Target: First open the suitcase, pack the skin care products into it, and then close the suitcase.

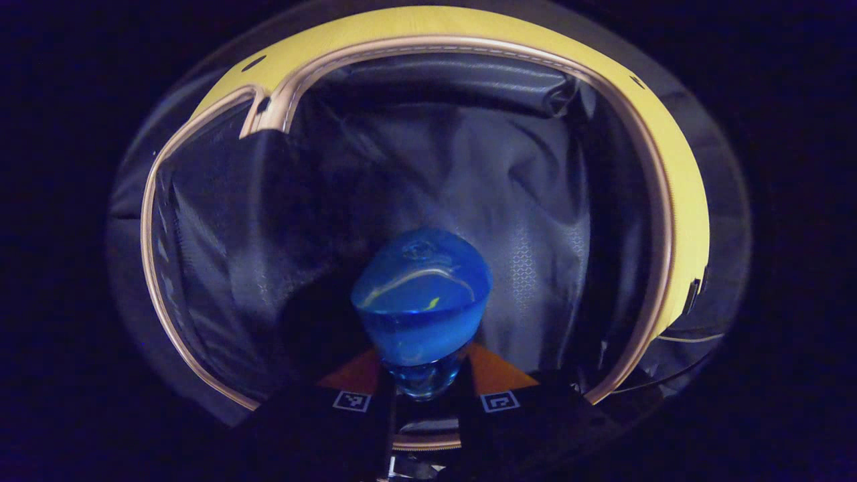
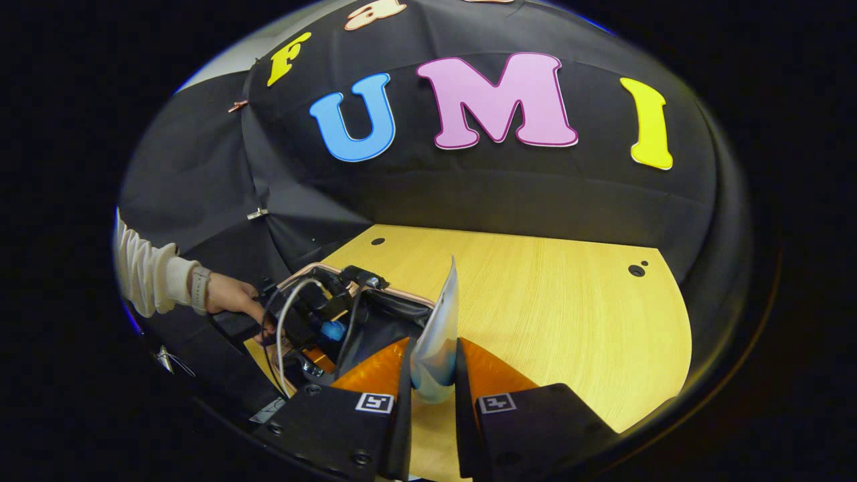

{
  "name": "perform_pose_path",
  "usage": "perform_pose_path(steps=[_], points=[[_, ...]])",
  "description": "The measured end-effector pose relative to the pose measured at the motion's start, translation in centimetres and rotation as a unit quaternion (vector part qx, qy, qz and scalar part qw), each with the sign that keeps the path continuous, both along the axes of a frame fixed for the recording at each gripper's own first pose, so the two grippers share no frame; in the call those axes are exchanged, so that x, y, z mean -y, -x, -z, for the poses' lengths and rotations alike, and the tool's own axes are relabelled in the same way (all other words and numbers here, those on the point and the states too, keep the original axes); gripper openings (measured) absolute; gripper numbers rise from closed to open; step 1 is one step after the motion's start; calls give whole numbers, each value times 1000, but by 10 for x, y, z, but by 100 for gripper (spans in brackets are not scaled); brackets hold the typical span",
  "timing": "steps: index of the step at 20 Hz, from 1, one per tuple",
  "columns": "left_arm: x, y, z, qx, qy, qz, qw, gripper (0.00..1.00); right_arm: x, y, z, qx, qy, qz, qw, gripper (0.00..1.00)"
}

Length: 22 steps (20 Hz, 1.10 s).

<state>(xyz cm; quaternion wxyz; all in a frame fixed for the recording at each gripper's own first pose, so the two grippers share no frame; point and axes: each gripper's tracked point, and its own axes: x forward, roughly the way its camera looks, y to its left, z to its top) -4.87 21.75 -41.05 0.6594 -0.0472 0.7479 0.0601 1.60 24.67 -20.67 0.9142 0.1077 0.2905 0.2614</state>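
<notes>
In the left gripper view a blue bottle (image 1: 420, 301) points bottom-first into the open suitcase (image 1: 428, 47), over its dark lining (image 1: 469, 187). My left gripper (image 1: 423, 381) is shut on the bottle's neck. In the right gripper view my right gripper (image 2: 434, 371) is shut on a pale flat sachet (image 2: 438, 335) that stands up between its fingers above the wooden table (image 2: 556, 314). Farther off to the left, a hand (image 2: 231, 298) holds the left gripper (image 2: 315, 318) with the blue bottle (image 2: 333, 329) inside the suitcase (image 2: 388, 301).
The suitcase has a yellow shell and a tan zip rim (image 1: 669, 221). The wooden table has small holes (image 2: 636, 270) near its back edge. The black cloth wall (image 2: 201, 174) rises behind the table. A white sleeve (image 2: 147, 274) comes in from the left.
</notes>
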Motion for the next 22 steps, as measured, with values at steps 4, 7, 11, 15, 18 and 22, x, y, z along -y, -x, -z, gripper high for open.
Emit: perform_pose_path(steps=[4, 7, 11, 15, 18, 22], points=[[-2, -5, 1, -9, 3, -13, 1000, 51, -9, 8, 4, -17, 11, -6, 1000, 31], [2, -2, -15, 22, 8, -3, 1000, 68, -30, 12, 16, -44, 19, -28, 998, 23], [12, 5, -78, 119, 68, -1, 991, 78, -77, 19, 39, -107, 8, -62, 992, 23], [-27, 22, -134, 230, 66, -7, 971, 77, -136, 31, 74, -205, -18, -97, 974, 31], [-80, 53, -160, 263, 50, -64, 961, 77, -176, 46, 117, -301, 2, -114, 947, 31], [-149, 102, -162, 265, 19, -149, 952, 77, -207, 59, 156, -398, 12, -93, 912, 31]])
